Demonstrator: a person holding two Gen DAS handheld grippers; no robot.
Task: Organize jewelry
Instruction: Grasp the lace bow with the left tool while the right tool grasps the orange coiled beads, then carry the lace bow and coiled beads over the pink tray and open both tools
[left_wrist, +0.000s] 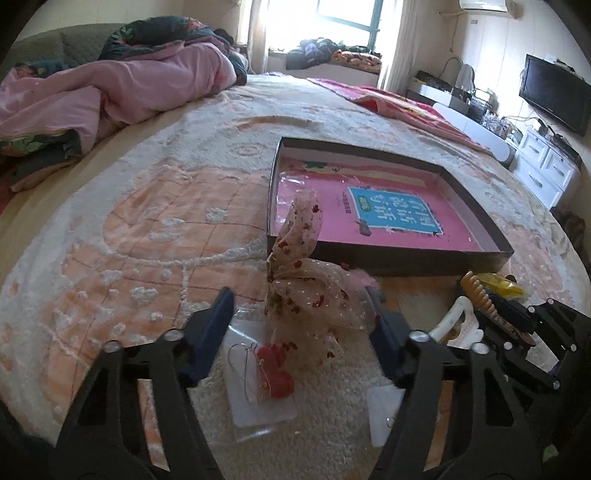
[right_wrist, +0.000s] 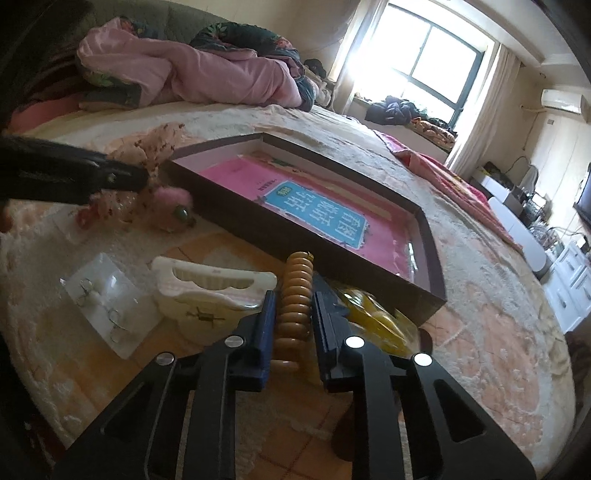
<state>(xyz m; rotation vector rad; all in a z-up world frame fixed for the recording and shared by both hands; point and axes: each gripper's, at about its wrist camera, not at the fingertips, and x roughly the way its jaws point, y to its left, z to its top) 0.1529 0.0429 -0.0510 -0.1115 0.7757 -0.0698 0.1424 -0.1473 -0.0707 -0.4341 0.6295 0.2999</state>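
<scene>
The left gripper (left_wrist: 301, 314) stands wide around a sheer bow hair tie (left_wrist: 306, 295) on the bedspread (left_wrist: 147, 221), seemingly not pinching it; the right gripper (right_wrist: 293, 314) clamps a brown ridged hair clip (right_wrist: 295, 295) just beside the dark tray (right_wrist: 295, 236).

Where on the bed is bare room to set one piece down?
Free: the peach blanket left of the box, up to the pink quilt. Inside the box, only the pink book lies. Crowded: the strip before the box, with organza bow, earring cards, white clip and brown clip.
</scene>
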